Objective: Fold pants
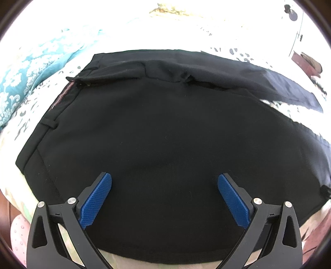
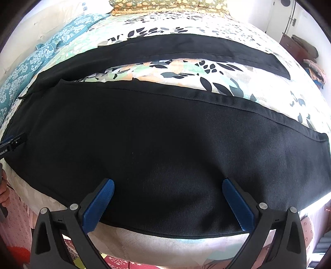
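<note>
Black pants (image 1: pixel 157 128) lie spread flat on a bed, waistband to the left, legs running right. In the right wrist view the near leg (image 2: pixel 165 140) and the far leg (image 2: pixel 186 49) lie apart, with bedsheet between them. My left gripper (image 1: pixel 164 180) is open, its blue pads (image 1: pixel 97 198) just above the seat of the pants near the bed's front edge. My right gripper (image 2: pixel 168 185) is open over the near leg's front edge, holding nothing. The left gripper's tip (image 2: pixel 12 142) shows at the far left of the right wrist view.
The bed has a floral sheet (image 2: pixel 186 70) in white, green and black. A teal patterned blanket (image 2: pixel 26 62) lies at the left and pillows (image 2: pixel 165 5) at the head. Dark furniture (image 2: pixel 298 47) stands at the far right. The floor has a red patterned rug (image 2: pixel 115 262).
</note>
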Demonstrator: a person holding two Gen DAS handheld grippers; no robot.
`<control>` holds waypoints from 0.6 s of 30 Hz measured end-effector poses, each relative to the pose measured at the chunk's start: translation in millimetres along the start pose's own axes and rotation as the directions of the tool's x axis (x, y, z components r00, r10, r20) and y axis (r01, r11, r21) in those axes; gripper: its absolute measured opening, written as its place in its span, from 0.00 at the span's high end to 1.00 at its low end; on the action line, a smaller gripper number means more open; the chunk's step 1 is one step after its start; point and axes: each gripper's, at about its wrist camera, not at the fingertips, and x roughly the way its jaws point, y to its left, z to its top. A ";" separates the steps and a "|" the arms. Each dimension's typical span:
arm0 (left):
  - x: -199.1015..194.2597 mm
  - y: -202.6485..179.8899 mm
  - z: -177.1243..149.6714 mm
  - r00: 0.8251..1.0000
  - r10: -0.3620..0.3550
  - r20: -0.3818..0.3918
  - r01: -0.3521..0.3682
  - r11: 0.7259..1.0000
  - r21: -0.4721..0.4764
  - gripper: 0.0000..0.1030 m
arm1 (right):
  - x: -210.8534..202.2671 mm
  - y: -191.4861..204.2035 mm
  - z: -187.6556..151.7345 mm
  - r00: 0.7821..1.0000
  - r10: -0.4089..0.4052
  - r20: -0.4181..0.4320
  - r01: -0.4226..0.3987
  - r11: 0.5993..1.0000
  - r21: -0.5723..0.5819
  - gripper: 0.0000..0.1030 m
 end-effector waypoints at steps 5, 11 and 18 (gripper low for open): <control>-16.3 -4.6 -1.3 1.000 -0.003 0.021 0.002 1.000 0.029 0.00 | 0.2 0.7 0.0 1.000 -0.009 0.003 0.009 1.000 0.012 0.00; -39.1 -5.3 2.0 0.999 -0.017 0.040 0.017 1.000 0.013 0.00 | 0.4 0.6 -0.4 1.000 -0.012 0.004 0.012 1.000 0.013 0.00; -80.2 -9.1 18.2 0.995 -0.053 0.086 0.058 0.997 -0.057 0.00 | -25.4 -18.2 1.3 0.992 0.107 0.072 -0.111 0.992 0.065 0.00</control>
